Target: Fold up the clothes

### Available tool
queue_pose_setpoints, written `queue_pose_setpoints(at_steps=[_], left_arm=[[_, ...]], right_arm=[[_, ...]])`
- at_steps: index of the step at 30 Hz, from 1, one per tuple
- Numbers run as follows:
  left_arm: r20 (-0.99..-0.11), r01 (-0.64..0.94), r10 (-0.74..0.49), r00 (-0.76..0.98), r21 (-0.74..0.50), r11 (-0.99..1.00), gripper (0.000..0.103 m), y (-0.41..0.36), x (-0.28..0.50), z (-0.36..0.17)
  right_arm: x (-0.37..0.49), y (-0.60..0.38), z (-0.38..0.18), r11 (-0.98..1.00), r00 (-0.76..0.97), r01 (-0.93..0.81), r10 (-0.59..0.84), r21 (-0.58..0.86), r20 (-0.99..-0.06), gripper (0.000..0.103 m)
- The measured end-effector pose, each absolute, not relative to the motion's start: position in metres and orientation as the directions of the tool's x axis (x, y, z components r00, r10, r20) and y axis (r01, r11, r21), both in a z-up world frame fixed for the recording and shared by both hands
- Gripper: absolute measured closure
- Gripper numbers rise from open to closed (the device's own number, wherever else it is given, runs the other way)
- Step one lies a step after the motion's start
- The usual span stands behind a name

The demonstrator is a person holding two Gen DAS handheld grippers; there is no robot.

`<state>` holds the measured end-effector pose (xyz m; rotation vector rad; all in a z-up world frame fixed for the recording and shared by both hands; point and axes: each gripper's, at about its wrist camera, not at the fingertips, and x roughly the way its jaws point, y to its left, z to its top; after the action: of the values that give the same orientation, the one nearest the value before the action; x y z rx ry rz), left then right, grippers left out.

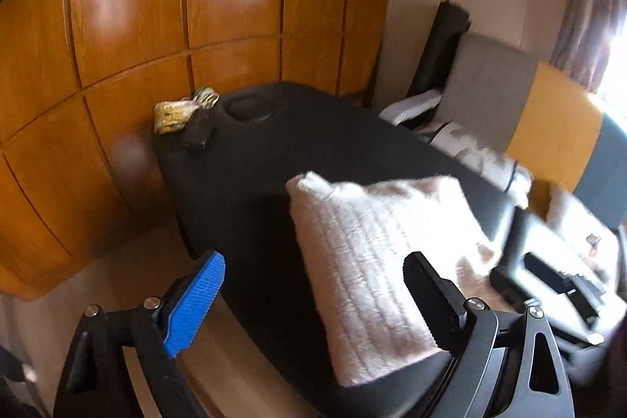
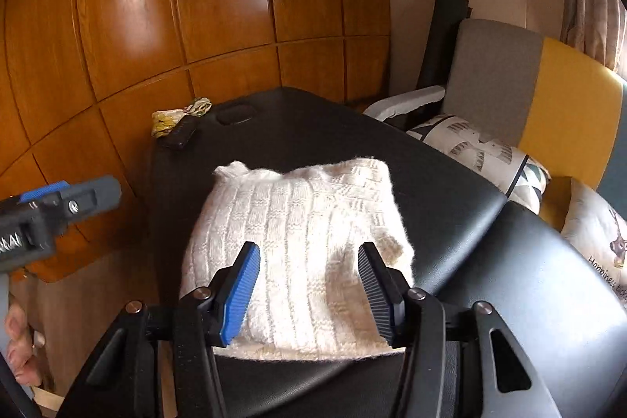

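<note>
The white knit sweater lies folded on the black padded table, just ahead of and below the right gripper, the nearer one. Both it and the left gripper gape empty.

Black padded massage table with face hole; patterned cloth bundle and dark case at far corner; wooden wardrobe doors; printed cushions.
</note>
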<state>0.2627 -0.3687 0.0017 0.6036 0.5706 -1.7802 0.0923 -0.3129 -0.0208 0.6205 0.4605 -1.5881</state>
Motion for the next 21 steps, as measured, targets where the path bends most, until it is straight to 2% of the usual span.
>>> queue_pose_setpoints(at_steps=[4, 8, 15, 21], left_arm=[[-0.641, 0.968, -0.737, -0.215, -0.039, -0.248, 0.012, -0.361, 0.262, 0.016], [-0.576, 0.976, -0.798, -0.180, -0.001, -0.219, 0.012, -0.348, 0.265, 0.026], [-0.595, 0.965, -0.769, -0.236, -0.048, -0.259, 0.012, -0.355, 0.270, 0.028], [-0.587, 0.964, -0.775, -0.235, -0.036, -0.265, 0.012, -0.357, 0.269, 0.027]], right_arm=[[0.100, -0.318, -0.019, -0.101, -0.055, 0.994, -0.774, 0.039, -0.630, 0.050], [0.103, -0.322, -0.019, -0.091, -0.051, 0.995, -0.765, 0.029, -0.641, 0.050], [0.109, -0.329, -0.028, -0.076, -0.063, 0.997, -0.741, -0.009, -0.669, 0.050], [0.110, -0.333, -0.034, -0.075, -0.073, 0.997, -0.723, -0.027, -0.687, 0.050]])
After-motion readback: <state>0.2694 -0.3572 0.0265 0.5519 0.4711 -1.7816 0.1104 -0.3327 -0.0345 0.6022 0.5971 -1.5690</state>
